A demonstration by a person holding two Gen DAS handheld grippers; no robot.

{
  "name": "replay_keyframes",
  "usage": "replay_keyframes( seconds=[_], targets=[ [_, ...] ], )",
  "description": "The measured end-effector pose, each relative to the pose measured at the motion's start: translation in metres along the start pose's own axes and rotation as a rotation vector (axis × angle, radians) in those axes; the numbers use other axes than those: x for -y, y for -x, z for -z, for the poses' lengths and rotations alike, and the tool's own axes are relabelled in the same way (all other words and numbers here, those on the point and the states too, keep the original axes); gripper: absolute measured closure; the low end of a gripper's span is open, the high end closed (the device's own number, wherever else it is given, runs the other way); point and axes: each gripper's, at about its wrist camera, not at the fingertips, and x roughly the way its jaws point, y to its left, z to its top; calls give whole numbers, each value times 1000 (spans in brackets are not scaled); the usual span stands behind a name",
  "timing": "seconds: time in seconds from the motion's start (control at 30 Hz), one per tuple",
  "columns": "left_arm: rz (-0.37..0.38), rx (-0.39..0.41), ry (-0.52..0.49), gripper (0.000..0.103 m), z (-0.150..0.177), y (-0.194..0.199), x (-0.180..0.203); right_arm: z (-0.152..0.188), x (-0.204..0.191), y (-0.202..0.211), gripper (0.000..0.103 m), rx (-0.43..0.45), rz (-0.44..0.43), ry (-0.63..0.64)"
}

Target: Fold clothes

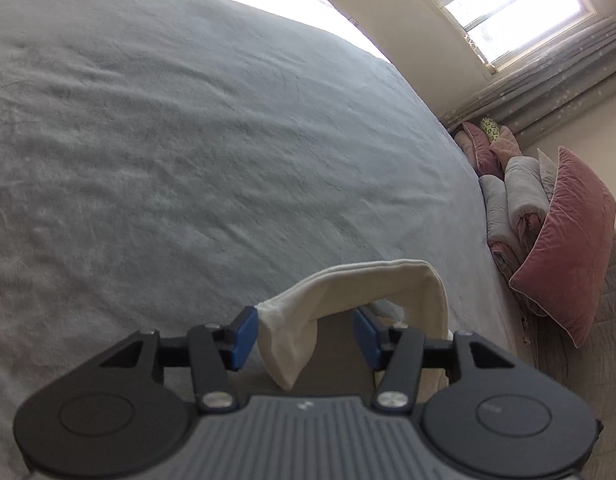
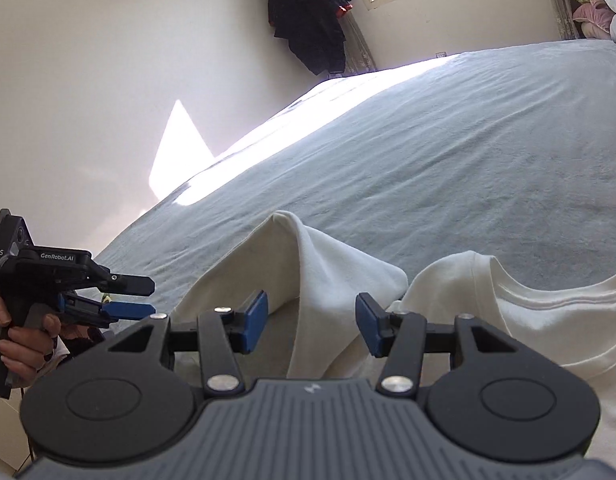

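Observation:
A white T-shirt lies rumpled on the grey-blue bed cover, its neckline to the right and one fold standing up in a peak. My right gripper hovers low over it, jaws open, with shirt cloth lying loose between the blue pads. In the left wrist view a strip of the white shirt arches between the jaws of my left gripper. It brushes the left pad only, and the jaws stand open. The left gripper also shows at the left edge of the right wrist view, held in a person's hand.
Pink pillows and rolled quilts are stacked beside the bed's far right edge, under a curtained window. Dark clothes hang on the wall past the bed. Wide bed cover stretches ahead of the left gripper.

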Motion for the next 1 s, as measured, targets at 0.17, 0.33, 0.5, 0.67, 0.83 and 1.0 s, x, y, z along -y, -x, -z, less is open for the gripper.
replay_keyframes(
  seconds=[0.17,0.33,0.5,0.67,0.83,1.0],
  targets=[
    [41,-75,175,41,-7,-22,-9,9,-5,-22,69,43,-14,53],
    [69,-144,326,41,-7,-52,-8,20,2,-22,97,19,-58,92],
    [62,-128,386,40,-2,-53,3,15,19,-1,97,-33,-158,117],
    [34,-71,369,38,0,-31,17,19,32,18,97,-84,-171,161],
    [56,-62,359,36,10,-27,34,27,30,24,97,-146,-103,260],
    [50,-115,370,35,22,-64,52,29,41,16,97,-175,-92,263]
  ],
)
